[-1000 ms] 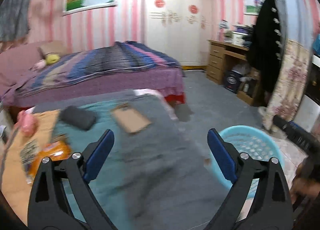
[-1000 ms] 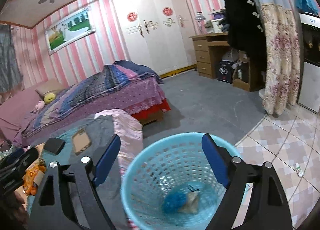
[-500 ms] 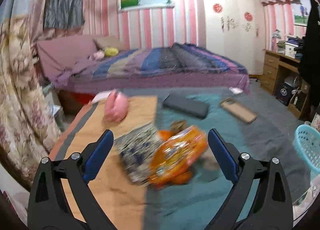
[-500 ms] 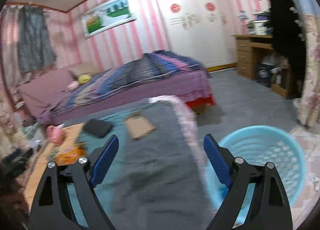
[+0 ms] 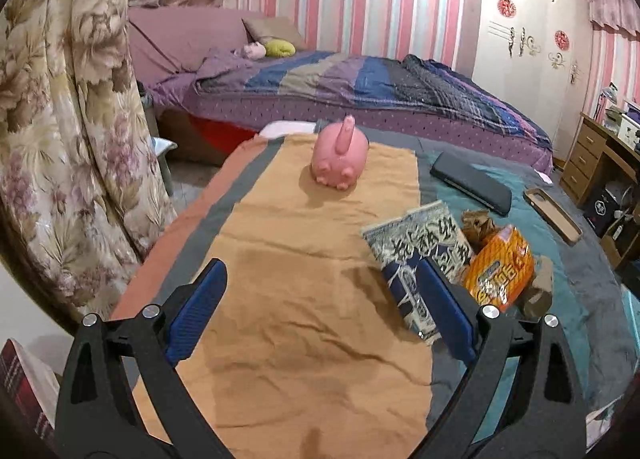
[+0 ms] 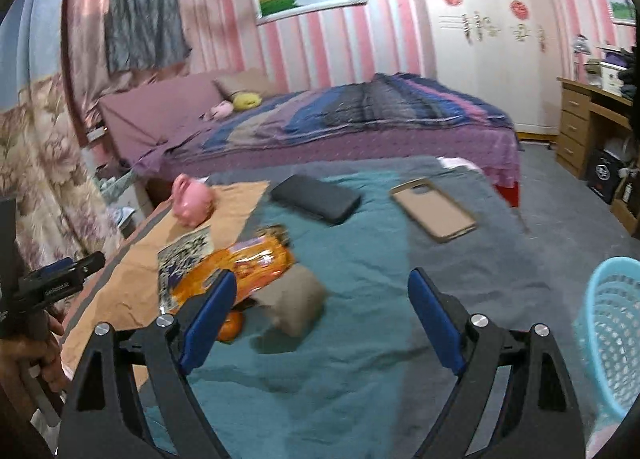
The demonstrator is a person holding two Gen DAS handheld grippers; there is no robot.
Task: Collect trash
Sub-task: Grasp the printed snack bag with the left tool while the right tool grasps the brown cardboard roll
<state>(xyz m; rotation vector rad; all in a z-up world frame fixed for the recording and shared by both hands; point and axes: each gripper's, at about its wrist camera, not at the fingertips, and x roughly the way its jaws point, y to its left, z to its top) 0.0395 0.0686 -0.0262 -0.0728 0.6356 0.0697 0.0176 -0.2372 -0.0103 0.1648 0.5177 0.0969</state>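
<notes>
An orange snack bag (image 5: 502,273) (image 6: 244,265), a blue-and-white printed wrapper (image 5: 420,255) (image 6: 182,253), a brown crumpled paper (image 5: 478,224) and a tan crumpled piece (image 6: 296,305) lie together on the cloth-covered table. An orange fruit (image 6: 230,325) shows under the bag. My left gripper (image 5: 320,315) is open and empty above the orange cloth, its right finger over the wrapper's edge. My right gripper (image 6: 322,321) is open and empty over the teal cloth, beside the tan piece. The blue trash basket (image 6: 612,335) stands at the right.
A pink piggy bank (image 5: 340,157) (image 6: 192,203), a black case (image 5: 472,183) (image 6: 316,199) and a tan phone case (image 5: 554,215) (image 6: 434,209) lie on the table. A flowered curtain (image 5: 68,131) hangs at the left. A bed (image 6: 340,119) stands behind, a wooden desk (image 6: 588,127) at the right.
Both grippers swung left from the blue basket to the pile of trash on the table. The left one now looks over the orange cloth. Both stayed open and empty.
</notes>
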